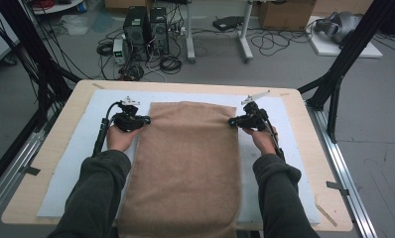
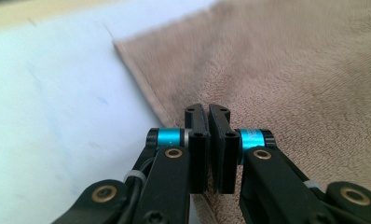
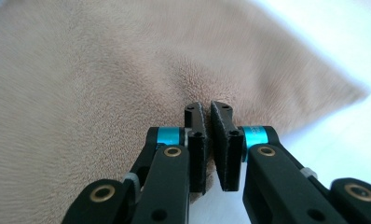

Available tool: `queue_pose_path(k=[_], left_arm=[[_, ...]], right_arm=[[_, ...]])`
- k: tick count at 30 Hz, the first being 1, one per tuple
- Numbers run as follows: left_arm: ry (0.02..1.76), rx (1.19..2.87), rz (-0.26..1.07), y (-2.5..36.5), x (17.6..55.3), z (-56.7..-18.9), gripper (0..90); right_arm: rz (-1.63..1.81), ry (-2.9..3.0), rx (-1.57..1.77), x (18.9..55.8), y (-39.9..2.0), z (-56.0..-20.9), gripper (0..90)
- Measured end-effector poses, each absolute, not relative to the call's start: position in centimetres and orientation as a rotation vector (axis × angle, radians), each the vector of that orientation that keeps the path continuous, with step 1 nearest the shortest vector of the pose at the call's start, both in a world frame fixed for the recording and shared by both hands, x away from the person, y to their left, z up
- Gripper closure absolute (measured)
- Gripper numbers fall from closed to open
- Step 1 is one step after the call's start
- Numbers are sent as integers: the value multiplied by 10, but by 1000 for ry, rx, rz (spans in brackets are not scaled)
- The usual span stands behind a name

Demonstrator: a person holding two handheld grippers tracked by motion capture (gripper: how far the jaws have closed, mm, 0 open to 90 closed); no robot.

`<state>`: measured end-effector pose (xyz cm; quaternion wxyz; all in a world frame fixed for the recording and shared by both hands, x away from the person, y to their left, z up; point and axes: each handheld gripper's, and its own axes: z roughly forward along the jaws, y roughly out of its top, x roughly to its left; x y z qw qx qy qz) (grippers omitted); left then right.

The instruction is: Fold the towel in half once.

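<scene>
A brown towel (image 1: 185,158) lies flat and lengthwise on a pale blue mat (image 1: 76,148), its near end hanging over the table's front edge. My left gripper (image 1: 147,119) sits at the towel's left edge just below the far left corner. In the left gripper view its jaws (image 2: 207,109) stand pressed together with the towel (image 2: 291,70) hem running between them. My right gripper (image 1: 231,121) sits at the right edge near the far right corner. In the right gripper view it (image 3: 206,107) is shut on the towel (image 3: 81,84) edge, with the mat (image 3: 342,140) beside it.
The mat covers most of a wooden table (image 1: 36,163). Black frame posts (image 1: 349,44) rise at both far corners, and metal rails (image 1: 344,168) run along the sides. Computer towers (image 1: 146,27) and cables lie on the floor beyond the far edge.
</scene>
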<state>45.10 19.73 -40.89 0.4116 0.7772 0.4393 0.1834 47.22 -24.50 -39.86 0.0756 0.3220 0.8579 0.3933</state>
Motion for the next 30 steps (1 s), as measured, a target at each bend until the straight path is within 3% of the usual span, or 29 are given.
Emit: queue_pose_path(k=[7,12,17,30], left_arm=[[1017,1808,532,215,450,-347,862],[957,1860,519,219,429,-342,862],[904,1951,510,224,389,-362,862],[838,1963,408,238,272,-424,856]], right_arm=[[1241,2490,881,477,-244,-338,852],[1288,2513,835,464,-246,-321,849],[1329,2583,795,436,-245,-331,846],[1280,2752,640,333,-233,-386,847]])
